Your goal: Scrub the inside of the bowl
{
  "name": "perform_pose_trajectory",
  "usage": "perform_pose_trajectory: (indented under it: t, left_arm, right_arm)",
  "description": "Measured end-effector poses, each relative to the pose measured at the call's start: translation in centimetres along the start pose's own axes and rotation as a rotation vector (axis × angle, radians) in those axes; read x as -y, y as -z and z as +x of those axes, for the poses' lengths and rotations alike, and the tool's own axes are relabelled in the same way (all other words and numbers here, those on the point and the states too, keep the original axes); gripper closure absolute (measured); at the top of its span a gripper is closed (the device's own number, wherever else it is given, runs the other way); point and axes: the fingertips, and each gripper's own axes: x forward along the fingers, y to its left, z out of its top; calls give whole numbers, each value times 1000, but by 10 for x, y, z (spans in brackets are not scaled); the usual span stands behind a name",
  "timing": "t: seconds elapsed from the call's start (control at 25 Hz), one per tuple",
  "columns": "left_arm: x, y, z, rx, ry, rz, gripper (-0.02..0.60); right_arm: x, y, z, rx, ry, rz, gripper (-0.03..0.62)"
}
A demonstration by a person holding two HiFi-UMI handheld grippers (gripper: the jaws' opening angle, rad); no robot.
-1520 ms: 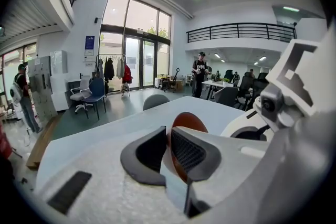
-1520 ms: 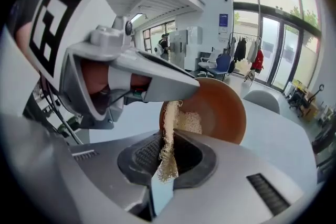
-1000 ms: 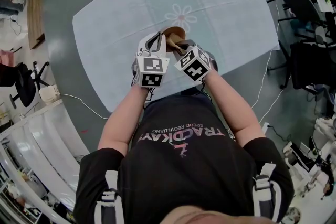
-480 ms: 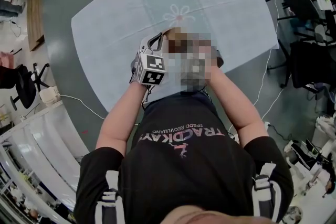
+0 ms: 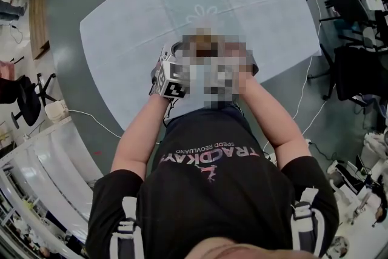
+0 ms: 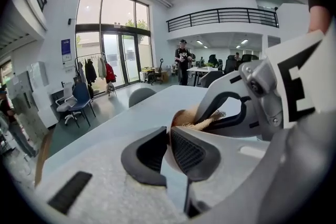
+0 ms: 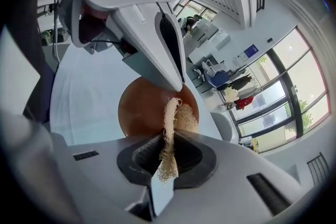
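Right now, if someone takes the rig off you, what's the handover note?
Left gripper: jaws shut on the rim of the brown bowl, holding it above the table.
Right gripper: jaws shut on a fibrous scrubber, free end inside the bowl.
Done: both grasps made, scrubber in the bowl.
Left: scrub the inside; how much is already covered can't be told.

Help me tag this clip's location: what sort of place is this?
Probably an open-plan office or lab hall, not a home kitchen. It has tall glazed doors, a railed mezzanine above further desks, and wheeled office chairs on the open floor.
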Motion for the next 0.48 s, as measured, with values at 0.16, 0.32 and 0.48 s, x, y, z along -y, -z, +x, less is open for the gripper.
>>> perform_pose_trajectory:
  t: [0.16,0.32,0.48]
  left_arm:
    - [-10,-3,0,29,-21,-68,543]
    - [-15,-8,0,44,-39,-118,538]
    - [-17,-8,-1,52,-49,-139,537]
  right_arm:
    - [-8,9,7,-21,-66,99,562]
    - [-23,11,9,-11,-157,239,562]
    - [-37,0,8,19,-248,370,562]
